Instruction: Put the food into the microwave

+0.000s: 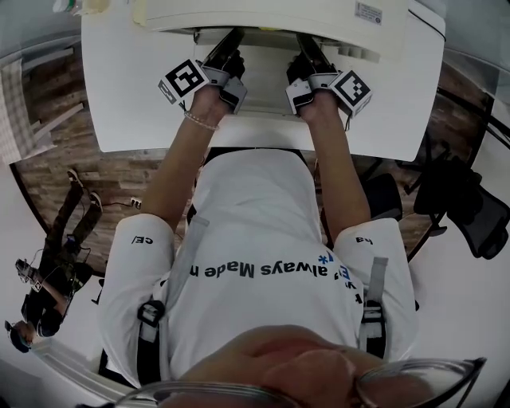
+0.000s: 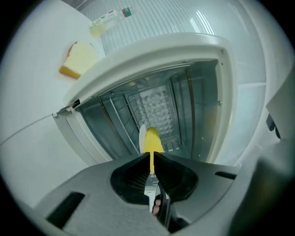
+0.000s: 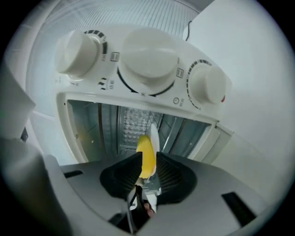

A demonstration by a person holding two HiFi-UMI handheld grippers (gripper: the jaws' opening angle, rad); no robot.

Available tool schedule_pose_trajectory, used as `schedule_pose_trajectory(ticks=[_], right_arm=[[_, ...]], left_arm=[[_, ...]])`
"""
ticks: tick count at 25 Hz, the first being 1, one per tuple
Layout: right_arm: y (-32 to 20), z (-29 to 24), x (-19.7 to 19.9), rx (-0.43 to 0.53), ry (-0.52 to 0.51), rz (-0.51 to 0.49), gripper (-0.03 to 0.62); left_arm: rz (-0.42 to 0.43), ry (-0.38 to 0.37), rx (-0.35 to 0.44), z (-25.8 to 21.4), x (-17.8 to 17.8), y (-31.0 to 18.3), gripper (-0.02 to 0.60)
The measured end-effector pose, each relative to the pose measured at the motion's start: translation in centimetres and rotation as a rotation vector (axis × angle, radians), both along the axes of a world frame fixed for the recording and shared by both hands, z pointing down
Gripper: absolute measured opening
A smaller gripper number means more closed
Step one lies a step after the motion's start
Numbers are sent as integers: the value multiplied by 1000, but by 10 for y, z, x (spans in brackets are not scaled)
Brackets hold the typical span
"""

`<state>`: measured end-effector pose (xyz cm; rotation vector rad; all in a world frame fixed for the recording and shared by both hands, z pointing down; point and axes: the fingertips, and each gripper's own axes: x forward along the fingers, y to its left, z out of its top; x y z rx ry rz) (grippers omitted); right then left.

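The white microwave (image 1: 263, 16) stands at the table's far edge with its cavity (image 2: 156, 106) open, and wire racks show inside. My left gripper (image 1: 227, 52) is shut on a thin yellow and white piece (image 2: 151, 140), seen edge-on, that points into the cavity. In the same way my right gripper (image 1: 307, 49) is shut on a yellow and white piece (image 3: 146, 154) in front of the opening (image 3: 133, 124). Whether both hold one item I cannot tell. Left jaws (image 2: 152, 159) and right jaws (image 3: 147, 161) sit just outside the opening.
A slice of yellow cake (image 2: 78, 60) and a clear plastic bottle (image 2: 108, 19) lie on the white table (image 1: 127, 88) left of the microwave. Three white knobs (image 3: 147, 57) sit beside the opening. Chairs (image 1: 470, 207) stand right of the table.
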<state>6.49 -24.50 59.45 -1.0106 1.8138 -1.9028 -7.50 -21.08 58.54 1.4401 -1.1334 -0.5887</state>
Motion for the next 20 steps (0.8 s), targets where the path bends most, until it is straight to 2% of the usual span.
schedule_pose_trajectory(ticks=[3,5,8,12,20], right_arm=[[17,-20,18,72,46,-49,70],[25,-37,11,141,89,-90,51],[19,-56,-8,287,217,-161,32],[23,-82,-10,491,411,-262,25],[49,-147,-11,763,603,-365,23]], left_arm=[[32,-58,28,-18,18,22,23],[52,-86,53,-32,13,32,20],[87,-118,83,-42,-4,28,14],[118,-203,150,-65,-8,30,11],[192,-374,298,-127,-2,49,11]])
